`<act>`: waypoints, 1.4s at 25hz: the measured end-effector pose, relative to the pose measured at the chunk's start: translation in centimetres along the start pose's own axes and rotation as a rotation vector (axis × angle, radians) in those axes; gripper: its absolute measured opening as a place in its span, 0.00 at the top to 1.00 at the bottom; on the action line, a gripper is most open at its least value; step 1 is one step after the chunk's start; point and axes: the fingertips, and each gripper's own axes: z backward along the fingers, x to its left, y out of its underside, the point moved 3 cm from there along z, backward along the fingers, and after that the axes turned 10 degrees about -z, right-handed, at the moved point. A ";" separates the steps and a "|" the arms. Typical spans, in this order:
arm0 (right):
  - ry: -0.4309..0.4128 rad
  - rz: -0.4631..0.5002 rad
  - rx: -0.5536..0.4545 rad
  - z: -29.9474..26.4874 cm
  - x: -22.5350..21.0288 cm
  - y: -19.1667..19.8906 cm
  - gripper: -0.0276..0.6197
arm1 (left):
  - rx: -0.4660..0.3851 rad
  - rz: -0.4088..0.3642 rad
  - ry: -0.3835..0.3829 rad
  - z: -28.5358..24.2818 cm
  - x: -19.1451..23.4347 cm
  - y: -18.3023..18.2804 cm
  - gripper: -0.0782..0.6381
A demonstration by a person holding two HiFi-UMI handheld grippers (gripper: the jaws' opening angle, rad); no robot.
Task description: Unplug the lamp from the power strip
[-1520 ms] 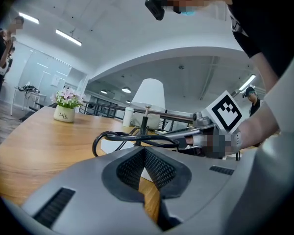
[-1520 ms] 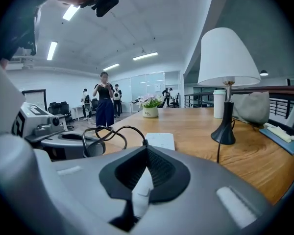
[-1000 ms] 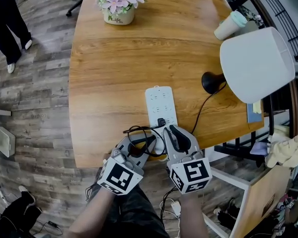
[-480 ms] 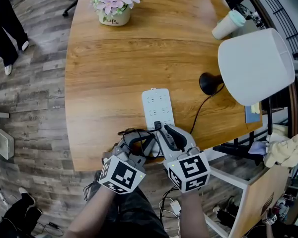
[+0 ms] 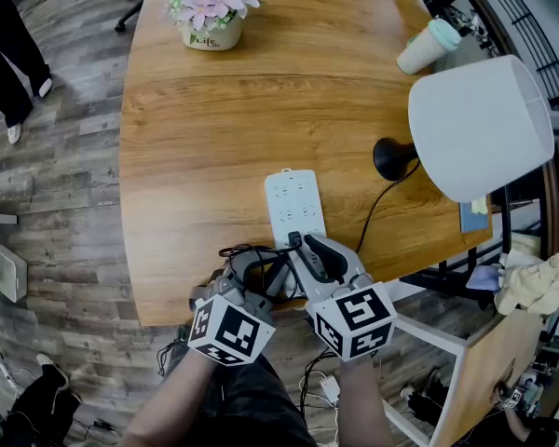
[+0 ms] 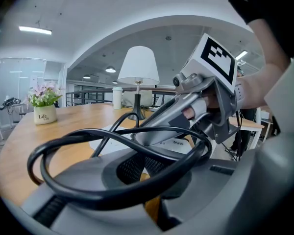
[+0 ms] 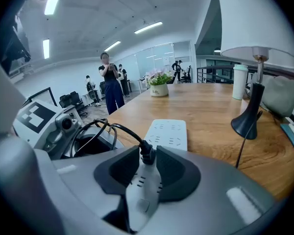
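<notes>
Both forearms reach in side by side at the near edge of the table (image 5: 214, 138). Each hand holds its tool sloping forward and down toward the wood, with the marker cubes turned up toward the head camera.

The right claw (image 5: 311, 253) points at the near end of the strip (image 5: 293, 203), which lies flat on the table. The lamp's plug (image 7: 145, 153) stands between its two dark pads, and from the pictures it looks seated in the strip's nearest socket. This claw has just been opening. The pads now flank the plug closely, spread rather than pinching it.

The left claw (image 5: 259, 274) sits just beside the right one, tilted less steeply. Its jaws are slightly spread, and a strip of table shows through the gap. A loop of black cord (image 6: 91, 131) lies across the top of them, not pinched. In the left gripper view the right tool slants down across the frame, with fingers wrapped around its handle.

The lamp (image 5: 480, 124) stands upright at the right side of the table, well apart from the strip. Its cord runs from the base toward the claws.
</notes>
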 end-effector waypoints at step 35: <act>0.110 -0.094 -0.013 -0.5 -0.5 0.4 0.85 | 0.067 0.032 0.043 0.0 0.0 0.3 0.90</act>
